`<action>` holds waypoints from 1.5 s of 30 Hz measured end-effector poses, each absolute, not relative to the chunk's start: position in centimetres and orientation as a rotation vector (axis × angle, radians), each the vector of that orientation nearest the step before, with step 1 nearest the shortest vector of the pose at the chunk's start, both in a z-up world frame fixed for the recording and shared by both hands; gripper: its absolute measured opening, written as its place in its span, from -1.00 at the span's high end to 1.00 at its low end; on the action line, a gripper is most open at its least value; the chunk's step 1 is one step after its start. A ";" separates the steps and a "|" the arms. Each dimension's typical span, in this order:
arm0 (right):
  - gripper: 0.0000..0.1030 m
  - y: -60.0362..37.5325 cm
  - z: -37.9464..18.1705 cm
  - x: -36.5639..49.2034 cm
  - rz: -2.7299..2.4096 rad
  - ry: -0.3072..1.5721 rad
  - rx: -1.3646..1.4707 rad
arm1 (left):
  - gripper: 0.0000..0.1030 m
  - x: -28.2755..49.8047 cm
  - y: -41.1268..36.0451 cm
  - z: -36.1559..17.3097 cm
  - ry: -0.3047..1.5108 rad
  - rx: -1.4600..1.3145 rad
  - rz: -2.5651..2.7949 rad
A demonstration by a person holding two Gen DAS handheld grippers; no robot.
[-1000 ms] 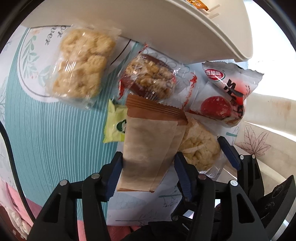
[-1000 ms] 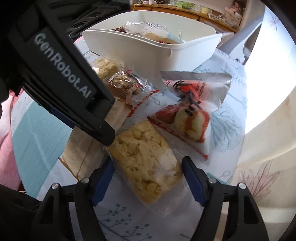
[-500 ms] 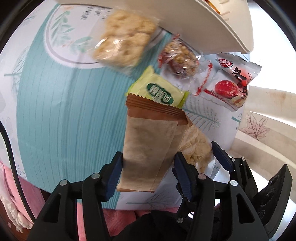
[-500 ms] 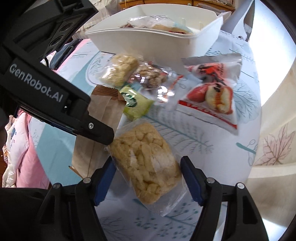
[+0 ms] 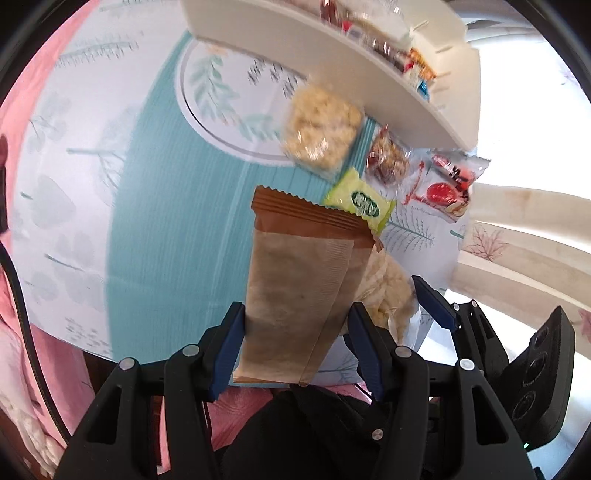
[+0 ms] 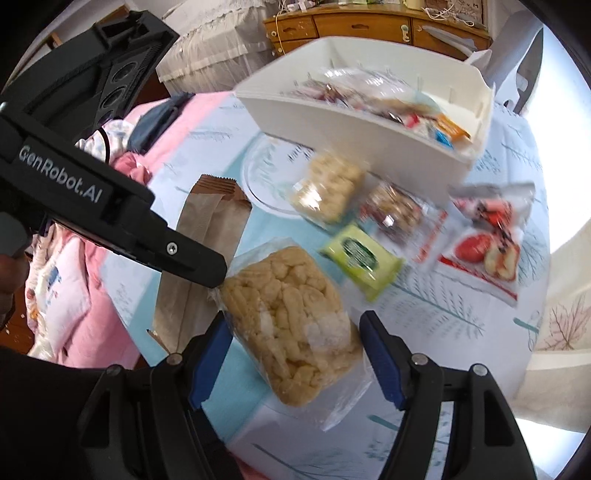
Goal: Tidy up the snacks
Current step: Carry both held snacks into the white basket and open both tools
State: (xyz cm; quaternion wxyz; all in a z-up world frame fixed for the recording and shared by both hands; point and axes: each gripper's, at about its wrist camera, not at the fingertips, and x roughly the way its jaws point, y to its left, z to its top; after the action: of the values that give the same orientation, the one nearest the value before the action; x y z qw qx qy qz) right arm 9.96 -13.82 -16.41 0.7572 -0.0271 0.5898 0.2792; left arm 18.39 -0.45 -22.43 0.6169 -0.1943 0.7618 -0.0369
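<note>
The left tongs [image 5: 295, 343] are clenched on a brown paper packet [image 5: 295, 288], which stands up between the blue pads above the tabletop [image 5: 155, 206]. In this left wrist view a white bin [image 5: 332, 70] lies at the top, seen mostly by its outer wall, with only a strip of wrappers showing over the rim. Just below the bin lies a clear bag of puffed rice cake [image 5: 321, 133]; beside that, a clear pack with a brown nut cake [image 5: 386, 162] and a red-and-white wrapper [image 5: 447, 184]. A green packet [image 5: 364, 203] sits a little farther from the bin, partly behind the brown packet's top edge. The right tongs [image 5: 424, 314] show at lower right, gripping a pale bag.

The right wrist view shows the right tongs [image 6: 295, 350] grasping a clear bag of pale puffed sticks [image 6: 288, 325]; their jaws have just been closing, with the bag between them. Here the bin [image 6: 354, 140] is seen from above, its inside open to view and holding mixed wrappers. The left tongs [image 6: 122, 221] cross from the left with the brown packet [image 6: 207, 251] hanging beneath. Only this view shows a wooden dresser [image 6: 369, 22] beyond the bin and pink bedding [image 6: 81, 295] far from it, at the left.
</note>
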 end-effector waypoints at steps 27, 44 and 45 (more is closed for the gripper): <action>-0.36 -12.1 -7.1 21.4 0.264 0.959 0.269 | -0.07 34.1 5.0 -11.8 1.465 -0.295 -0.332; -0.37 -15.2 -11.3 25.5 0.053 0.998 0.350 | -0.02 39.5 3.1 -17.3 1.479 -0.337 -0.459; -0.38 -15.2 -11.5 25.6 0.053 1.007 0.352 | -0.03 39.6 3.1 -17.4 1.470 -0.344 -0.466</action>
State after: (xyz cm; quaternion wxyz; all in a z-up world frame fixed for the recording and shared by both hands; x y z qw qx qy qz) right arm 25.57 -15.19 -11.49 0.8608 0.1676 0.4799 0.0253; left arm 39.58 3.07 -17.35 0.7038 -0.1546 0.6611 -0.2094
